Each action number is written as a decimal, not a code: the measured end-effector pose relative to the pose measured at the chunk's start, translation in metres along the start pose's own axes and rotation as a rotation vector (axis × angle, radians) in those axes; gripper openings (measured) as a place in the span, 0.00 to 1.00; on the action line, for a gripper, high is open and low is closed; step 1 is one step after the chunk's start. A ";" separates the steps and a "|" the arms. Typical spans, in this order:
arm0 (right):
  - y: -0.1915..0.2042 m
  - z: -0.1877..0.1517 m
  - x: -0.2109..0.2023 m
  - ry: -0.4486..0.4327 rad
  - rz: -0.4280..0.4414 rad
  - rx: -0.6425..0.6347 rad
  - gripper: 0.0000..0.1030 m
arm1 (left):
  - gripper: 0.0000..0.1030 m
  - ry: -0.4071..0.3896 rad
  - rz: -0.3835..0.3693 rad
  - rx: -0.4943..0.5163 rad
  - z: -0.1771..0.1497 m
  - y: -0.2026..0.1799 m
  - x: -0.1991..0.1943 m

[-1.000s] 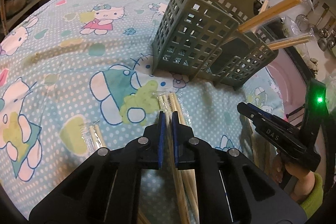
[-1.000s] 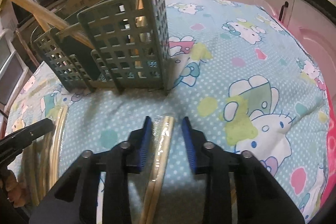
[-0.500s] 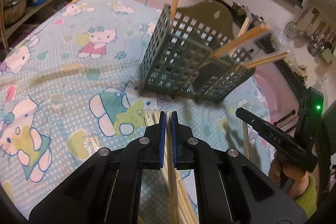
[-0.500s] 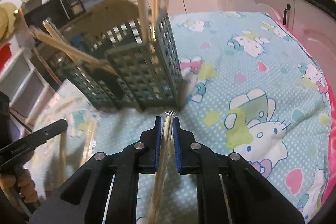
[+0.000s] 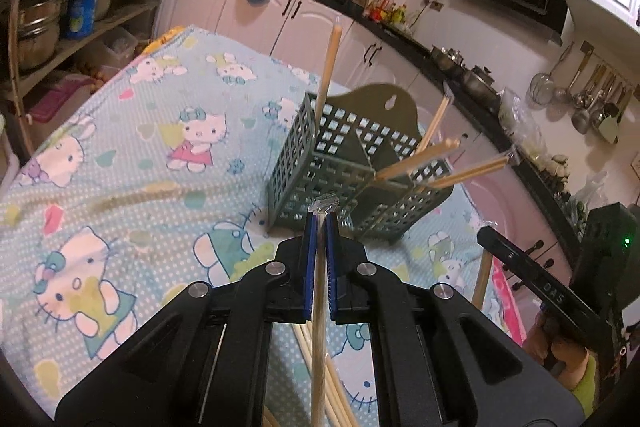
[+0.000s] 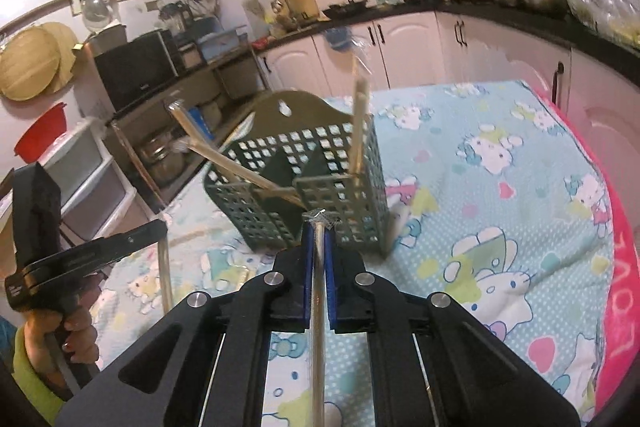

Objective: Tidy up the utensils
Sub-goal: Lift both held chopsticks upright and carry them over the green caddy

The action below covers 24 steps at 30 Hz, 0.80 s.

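A grey-green lattice utensil holder point(image 5: 340, 175) point(image 6: 280, 187) stands on the cartoon-cat tablecloth point(image 5: 120, 187) with several wooden chopsticks point(image 5: 420, 163) leaning out of it. My left gripper point(image 5: 320, 227) is shut on a plastic-wrapped chopstick pair point(image 5: 318, 327), held above the cloth in front of the holder. My right gripper point(image 6: 319, 231) is shut on another wrapped chopstick pair point(image 6: 318, 327), also lifted and just short of the holder. Each gripper shows in the other's view, held by a hand in a green sleeve point(image 5: 584, 379).
More wrapped chopsticks point(image 5: 336, 395) lie on the cloth under the left gripper. Kitchen cabinets point(image 5: 280, 15) and a cluttered counter run behind the table. A pink cloth point(image 6: 616, 267) hangs at the table's right edge. Shelves with pots point(image 5: 36, 27) stand at far left.
Both grippers rose off the cloth, each carrying its chopstick pair. The right jaws closed from open onto their pair. The holder now sits lower and farther in both views.
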State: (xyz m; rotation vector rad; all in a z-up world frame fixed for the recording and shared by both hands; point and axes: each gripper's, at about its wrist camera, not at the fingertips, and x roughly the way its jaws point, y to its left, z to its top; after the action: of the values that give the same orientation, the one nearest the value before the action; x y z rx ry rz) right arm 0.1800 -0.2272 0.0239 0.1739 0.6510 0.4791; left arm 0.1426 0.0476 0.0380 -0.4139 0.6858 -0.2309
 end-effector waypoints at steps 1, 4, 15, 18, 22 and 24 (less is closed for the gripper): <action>0.002 0.001 -0.002 -0.005 0.003 -0.003 0.05 | 0.01 -0.005 -0.001 0.000 0.001 0.000 -0.002; 0.009 0.003 -0.010 -0.023 0.013 -0.016 0.05 | 0.01 -0.020 -0.004 0.002 0.004 0.001 -0.009; 0.026 0.010 -0.030 -0.074 0.020 -0.051 0.05 | 0.01 -0.075 -0.016 0.013 0.012 -0.001 -0.034; 0.031 0.012 -0.033 -0.085 0.023 -0.060 0.05 | 0.01 -0.088 -0.018 0.018 0.015 -0.001 -0.039; 0.036 0.014 -0.037 -0.102 0.026 -0.070 0.05 | 0.01 -0.108 -0.022 0.024 0.020 -0.004 -0.046; 0.040 0.016 -0.040 -0.113 0.026 -0.075 0.05 | 0.01 -0.124 -0.024 0.027 0.024 -0.005 -0.050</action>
State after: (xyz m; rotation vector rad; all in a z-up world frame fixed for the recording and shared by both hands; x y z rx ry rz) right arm 0.1474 -0.2118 0.0702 0.1374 0.5204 0.5146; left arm 0.1204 0.0667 0.0853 -0.4068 0.5562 -0.2349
